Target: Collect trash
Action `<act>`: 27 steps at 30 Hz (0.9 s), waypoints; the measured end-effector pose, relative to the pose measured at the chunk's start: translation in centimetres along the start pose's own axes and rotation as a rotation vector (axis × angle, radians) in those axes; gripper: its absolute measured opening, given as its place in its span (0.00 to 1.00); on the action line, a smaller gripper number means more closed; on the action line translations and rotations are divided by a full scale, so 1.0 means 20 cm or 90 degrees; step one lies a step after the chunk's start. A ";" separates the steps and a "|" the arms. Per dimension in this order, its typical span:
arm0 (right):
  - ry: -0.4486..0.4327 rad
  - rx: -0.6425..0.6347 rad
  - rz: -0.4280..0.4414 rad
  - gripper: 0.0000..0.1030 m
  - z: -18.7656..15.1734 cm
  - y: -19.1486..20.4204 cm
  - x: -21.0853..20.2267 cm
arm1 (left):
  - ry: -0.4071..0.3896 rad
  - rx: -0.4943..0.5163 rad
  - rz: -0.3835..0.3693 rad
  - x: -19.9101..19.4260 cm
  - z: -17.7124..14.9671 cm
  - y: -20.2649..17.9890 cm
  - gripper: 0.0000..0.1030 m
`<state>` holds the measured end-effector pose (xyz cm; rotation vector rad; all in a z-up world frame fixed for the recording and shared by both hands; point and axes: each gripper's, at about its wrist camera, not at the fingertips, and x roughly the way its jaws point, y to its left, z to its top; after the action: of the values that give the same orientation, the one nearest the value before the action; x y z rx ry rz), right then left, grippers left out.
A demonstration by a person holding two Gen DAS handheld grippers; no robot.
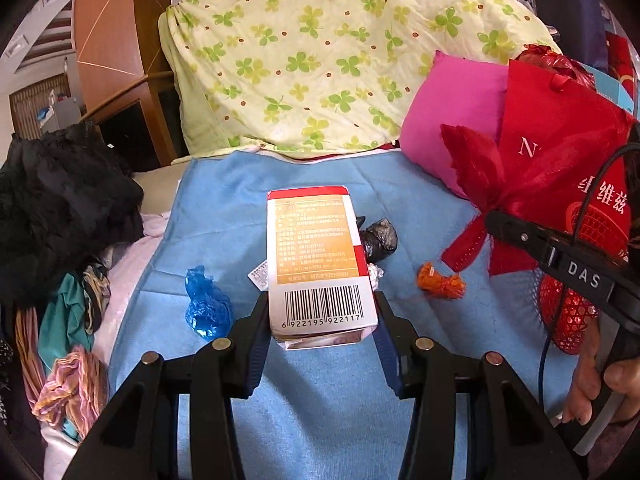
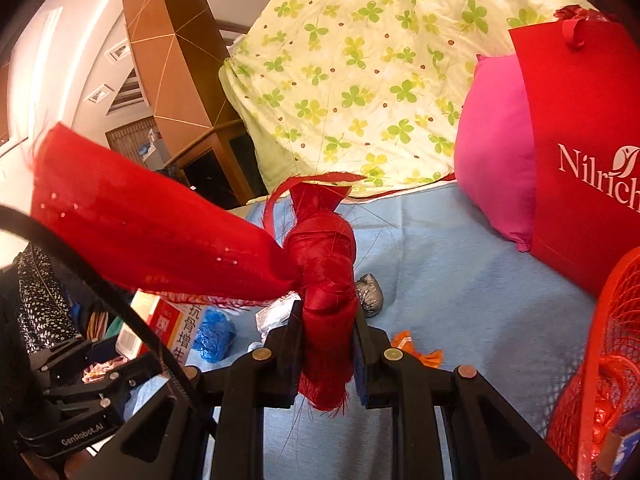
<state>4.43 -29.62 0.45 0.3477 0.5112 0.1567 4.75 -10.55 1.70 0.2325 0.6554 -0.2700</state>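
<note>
Above the blue cloth-covered bed [image 1: 320, 420], left gripper [image 1: 320, 316] clamps a white-and-orange cardboard medicine box [image 1: 318, 264]; right gripper [image 2: 328, 332] is clenched on a knotted red fabric scrap [image 2: 326, 264]. Step, I'd say: both pieces picked up, carry phase. Next prob. needs a drop into the red mesh basket [image 2: 612, 344], w/ only its edge visible; contents unclear.

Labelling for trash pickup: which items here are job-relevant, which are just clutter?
Job:
left claw holding box
right claw holding red cloth
blue wrapper
orange wrapper
grey wad

Clutter:
pink pillow
floral quilt
red bag
</note>
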 end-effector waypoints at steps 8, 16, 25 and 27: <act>-0.027 0.002 -0.016 0.22 0.00 -0.04 -0.07 | -0.013 0.018 0.021 -0.03 0.02 -0.04 0.48; -0.055 0.017 -0.024 0.22 -0.02 -0.08 -0.20 | -0.022 0.039 0.030 -0.05 0.04 -0.09 0.48; -0.075 0.034 -0.019 0.22 -0.06 -0.10 -0.30 | -0.024 0.050 0.014 -0.05 0.06 -0.15 0.48; -0.076 0.029 -0.022 0.22 -0.05 -0.10 -0.30 | -0.023 0.050 0.013 -0.05 0.06 -0.16 0.48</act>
<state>-1.04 -32.52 1.61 0.3899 0.4033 0.0906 3.63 -13.63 2.85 0.3079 0.6080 -0.2804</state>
